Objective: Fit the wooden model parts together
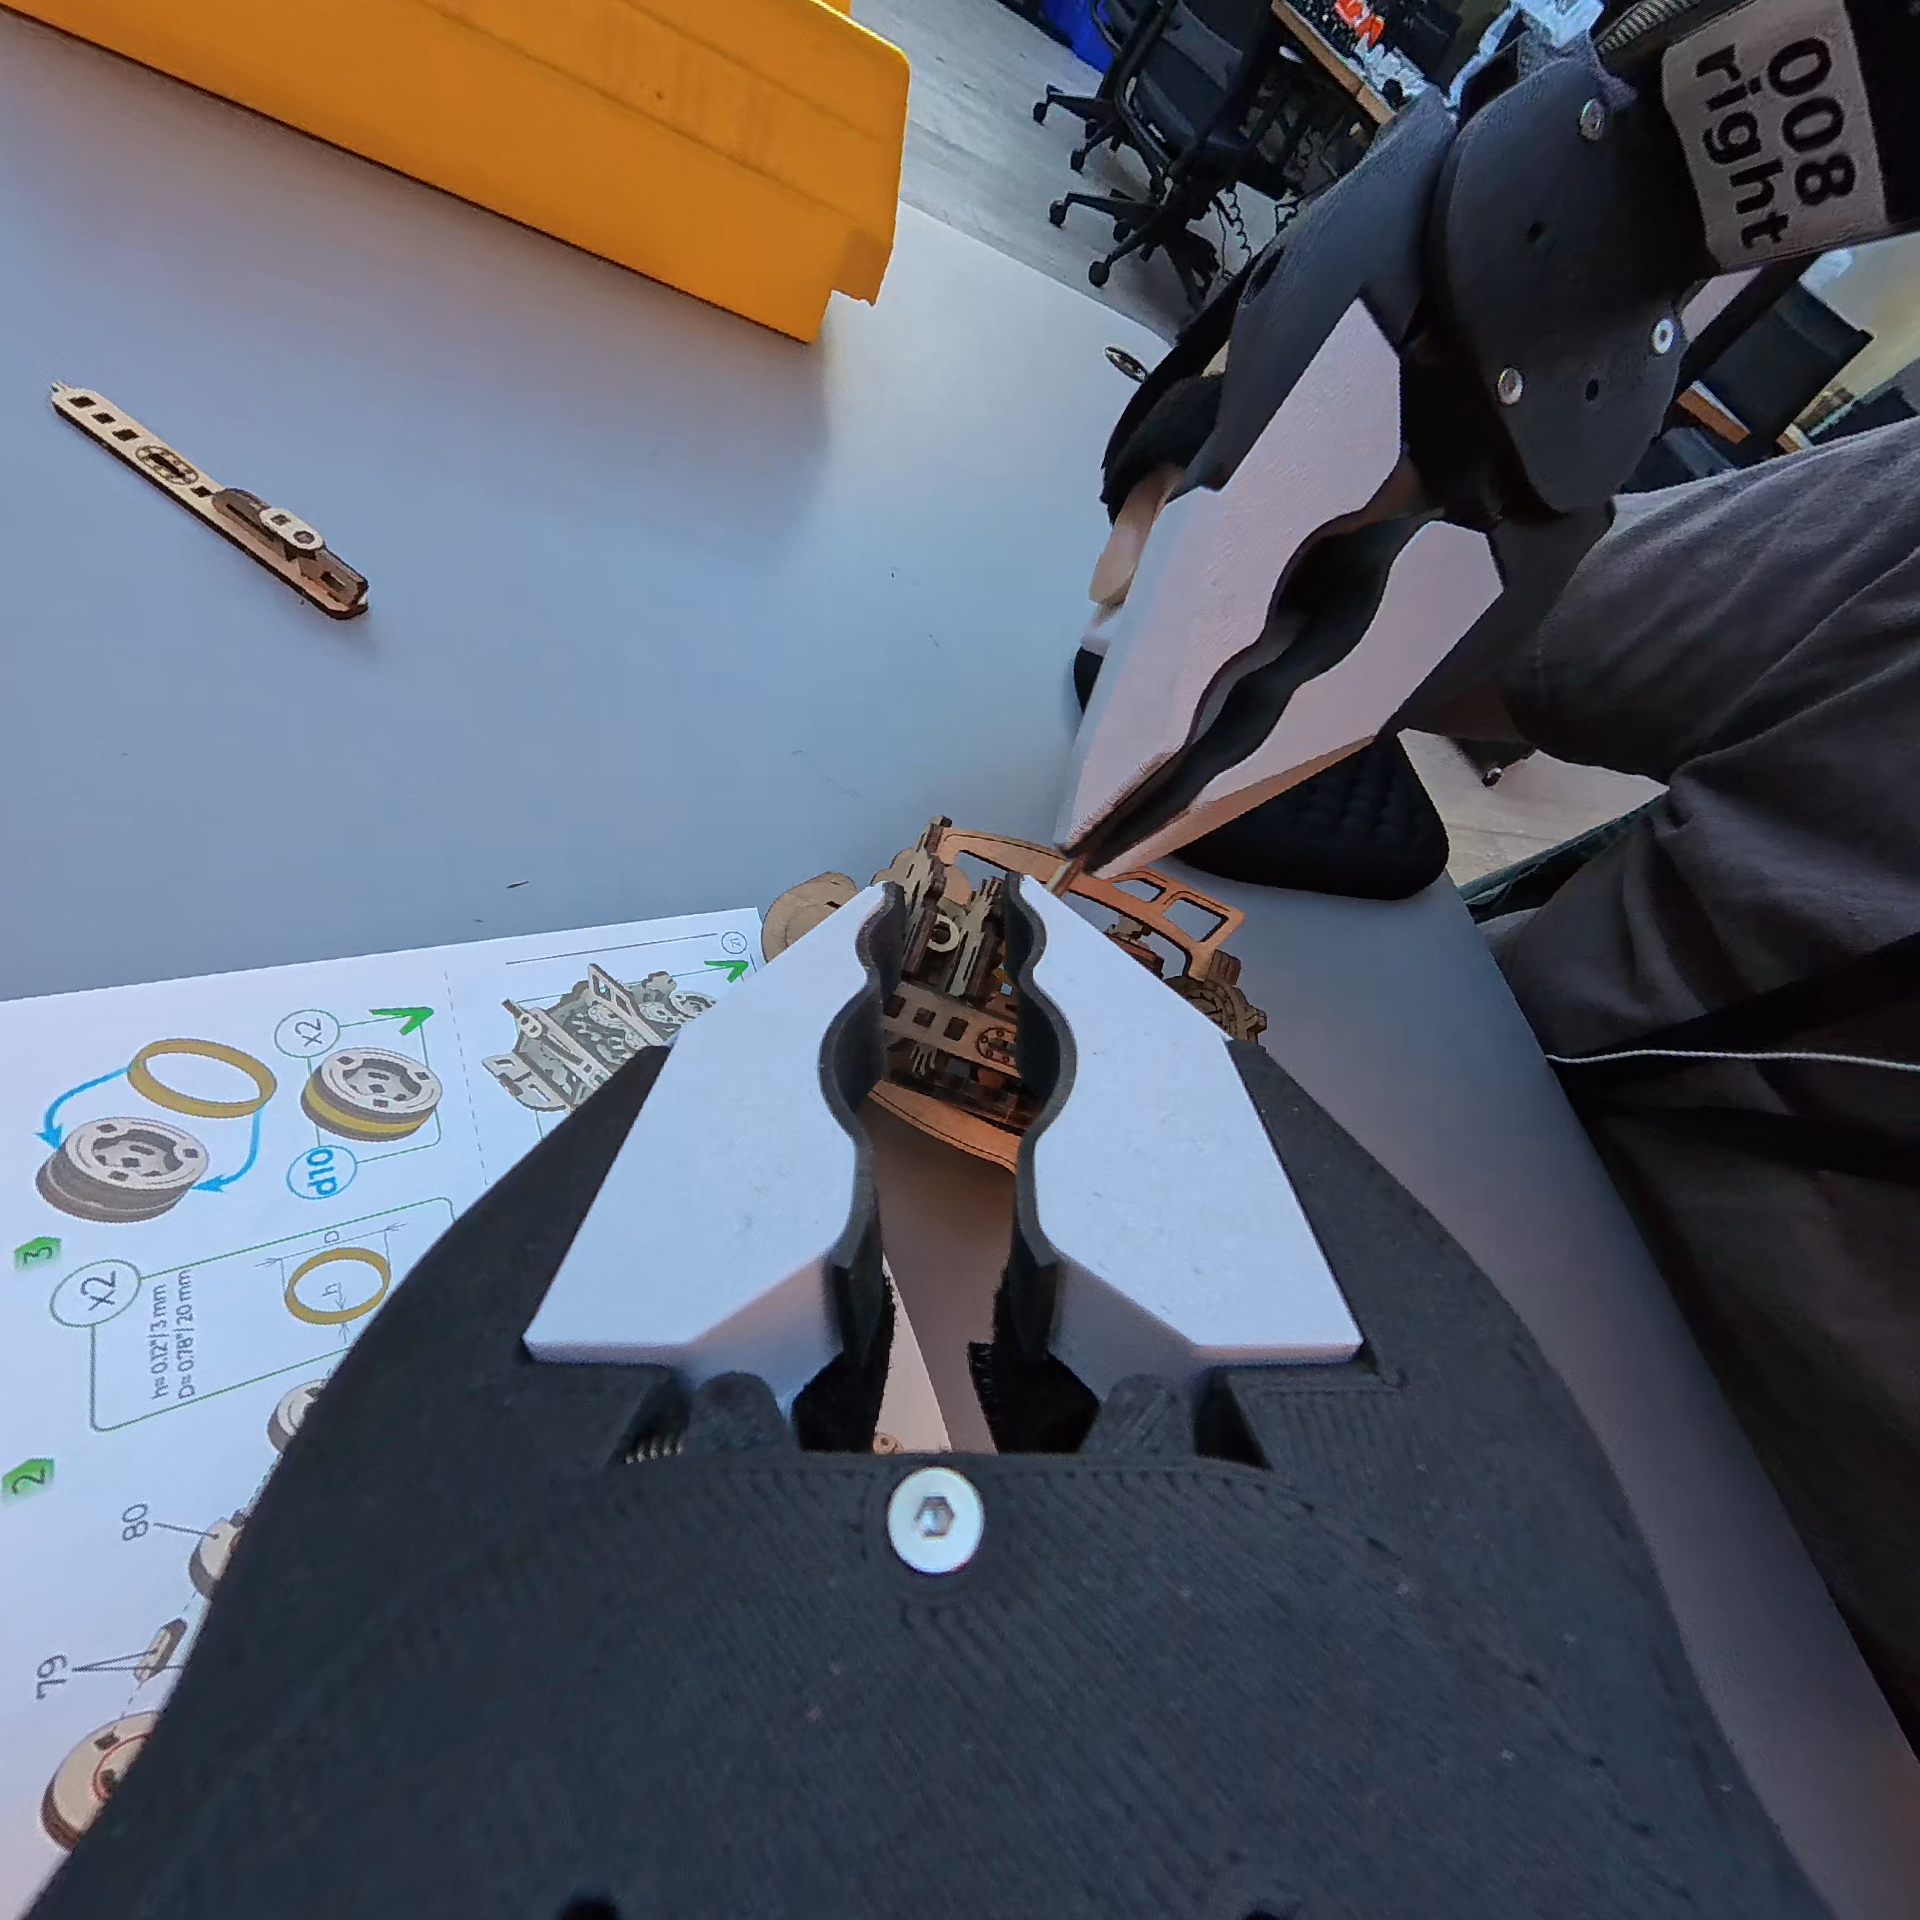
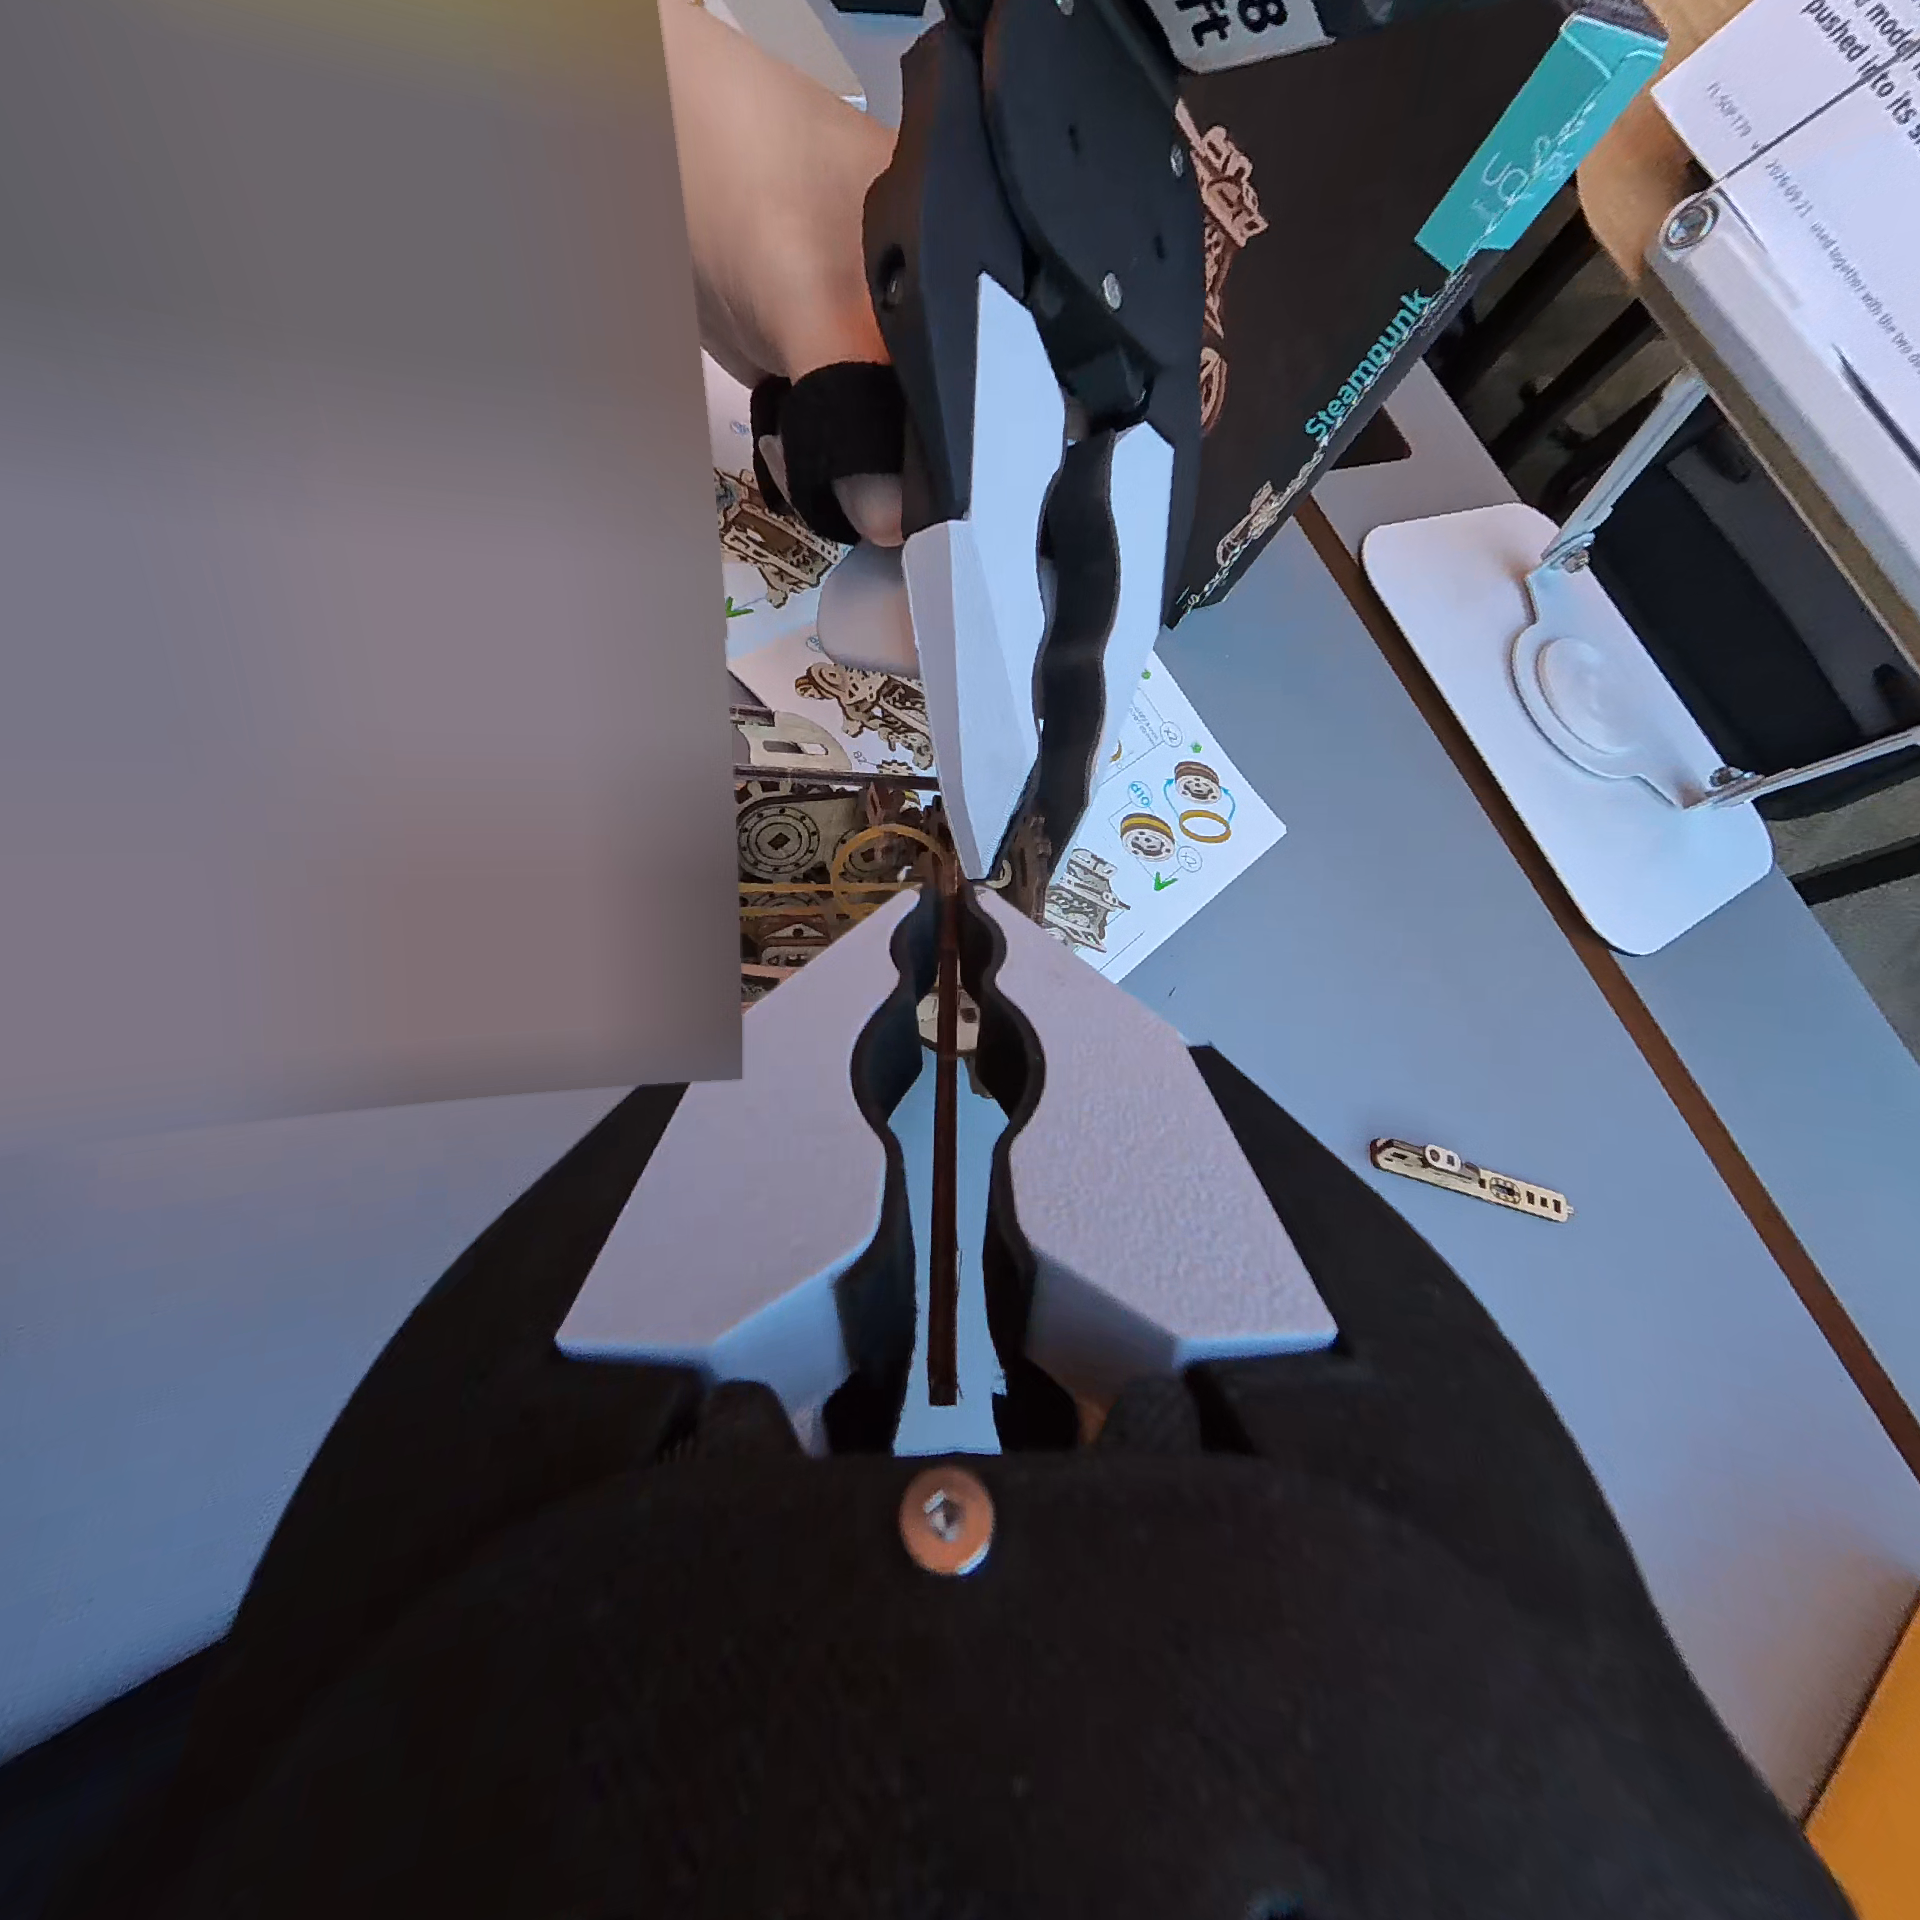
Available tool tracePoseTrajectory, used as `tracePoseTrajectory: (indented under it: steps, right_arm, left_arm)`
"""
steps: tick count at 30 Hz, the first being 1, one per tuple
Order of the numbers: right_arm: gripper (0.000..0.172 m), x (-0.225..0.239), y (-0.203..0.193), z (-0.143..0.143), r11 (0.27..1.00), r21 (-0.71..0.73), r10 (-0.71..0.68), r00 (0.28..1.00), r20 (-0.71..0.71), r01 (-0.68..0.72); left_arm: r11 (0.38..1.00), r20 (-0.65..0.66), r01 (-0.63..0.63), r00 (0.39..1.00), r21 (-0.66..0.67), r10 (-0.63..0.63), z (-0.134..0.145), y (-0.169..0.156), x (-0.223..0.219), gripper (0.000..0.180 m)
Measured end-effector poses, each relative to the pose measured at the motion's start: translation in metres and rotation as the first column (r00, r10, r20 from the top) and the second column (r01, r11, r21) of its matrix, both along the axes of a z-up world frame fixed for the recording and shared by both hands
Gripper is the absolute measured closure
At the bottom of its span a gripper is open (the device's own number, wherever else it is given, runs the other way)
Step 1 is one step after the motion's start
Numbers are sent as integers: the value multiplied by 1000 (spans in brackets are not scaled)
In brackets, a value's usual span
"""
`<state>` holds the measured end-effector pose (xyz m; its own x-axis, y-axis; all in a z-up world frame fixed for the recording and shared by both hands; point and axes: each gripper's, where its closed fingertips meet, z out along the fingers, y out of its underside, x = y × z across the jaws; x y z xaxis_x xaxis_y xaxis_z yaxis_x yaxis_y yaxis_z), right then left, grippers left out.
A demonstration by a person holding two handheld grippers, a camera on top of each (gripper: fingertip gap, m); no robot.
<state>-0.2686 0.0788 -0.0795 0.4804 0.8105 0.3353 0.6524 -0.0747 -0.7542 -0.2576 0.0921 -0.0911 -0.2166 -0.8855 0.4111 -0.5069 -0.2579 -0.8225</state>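
The wooden model [image 1: 940, 1023] stands on the grey table [image 1: 623, 675] by the instruction sheet [image 1: 312, 1143]. My left gripper [image 1: 953, 899] is shut on the model's upright middle pieces, with both pads against the wood. It also shows in the right wrist view [image 2: 992, 868], coming down from above onto the model [image 2: 790, 842]. My right gripper [image 2: 943, 914] is shut on a thin flat wooden part [image 2: 943, 1143], seen edge-on between its pads. In the left wrist view the right gripper [image 1: 1070, 857] holds that part's tip against the model's arched frame [image 1: 1174, 914].
A loose slotted wooden strip [image 1: 208, 499] lies on the table, also in the right wrist view [image 2: 1470, 1179]. A yellow bin [image 1: 520, 135] stands at the back. A dark kit box [image 2: 1299, 312] and a white clamp base [image 2: 1507, 727] stand beyond the sheet [image 2: 1195, 831]. A person's sleeve [image 1: 1714, 831] is at the right. The grippers are tip to tip, or close to it.
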Motion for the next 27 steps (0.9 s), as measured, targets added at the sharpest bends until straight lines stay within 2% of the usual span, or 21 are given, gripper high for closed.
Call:
tracePoseTrajectory:
  steps: [1, 20, 27]
  right_arm:
    - [171, 0, 1, -1, 1000, 3, -2, 1000, 10, 2]
    - [172, -1, 2, -10, 997, 74, 5, 994, 114, -13]
    - [171, -2, 3, -12, 1000, 28, 4, 992, 125, -7]
  left_arm:
    - [1000, 0, 0, 1000, 0, 0, 0, 0, 0, 164]
    - [1000, 1, -1, 1000, -3, 1, 0, 0, 0, 164]
    - [1000, 0, -1, 1000, 1, 1, 0, 0, 0, 164]
